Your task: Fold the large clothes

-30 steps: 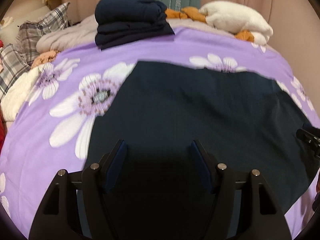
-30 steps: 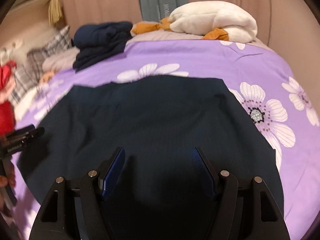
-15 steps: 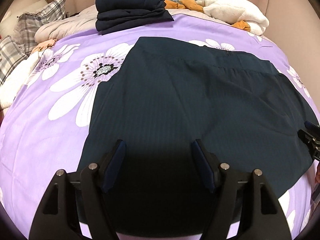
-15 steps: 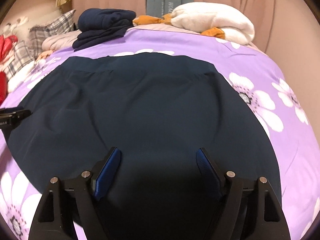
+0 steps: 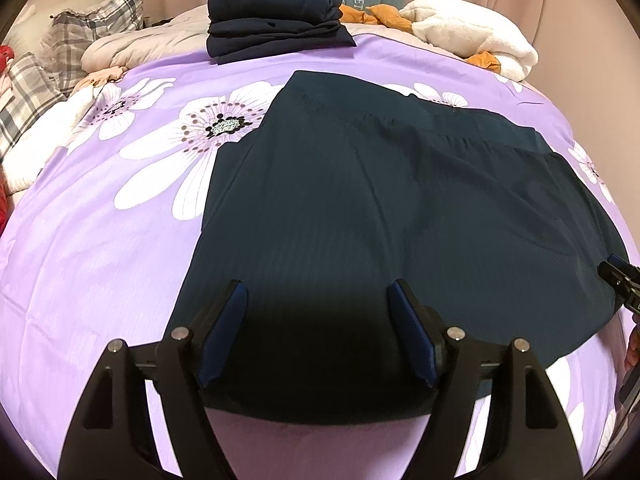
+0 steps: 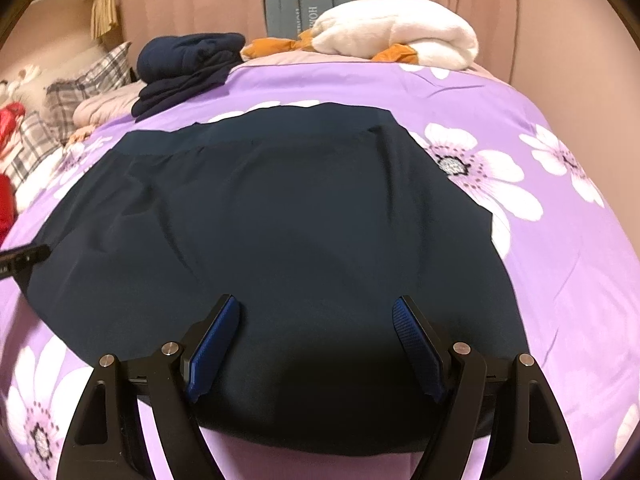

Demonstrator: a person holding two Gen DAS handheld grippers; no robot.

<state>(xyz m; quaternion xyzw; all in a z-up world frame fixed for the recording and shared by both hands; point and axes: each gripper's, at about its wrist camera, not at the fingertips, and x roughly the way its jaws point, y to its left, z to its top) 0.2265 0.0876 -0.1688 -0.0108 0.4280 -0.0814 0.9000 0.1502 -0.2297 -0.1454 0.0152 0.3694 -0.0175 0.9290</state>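
Note:
A large dark navy garment (image 5: 380, 216) lies spread flat on the purple flowered bedspread (image 5: 100, 248); it also shows in the right wrist view (image 6: 288, 216), waistband at the far side. My left gripper (image 5: 318, 300) is open and empty, above the garment's near left hem. My right gripper (image 6: 316, 312) is open and empty, above the near right hem. The right gripper's tip shows at the right edge of the left wrist view (image 5: 620, 276). The left gripper's tip shows at the left edge of the right wrist view (image 6: 24, 258).
A stack of folded navy clothes (image 5: 276, 12) sits at the bed's far side. A white and orange plush (image 5: 468, 36) lies at the far right. Plaid pillows (image 5: 92, 40) and a grey quilt lie at the far left. Curtains hang behind.
Both grippers have drawn back toward the garment's near hem and risen. The garment now lies flatter and more fully spread. Both stay open.

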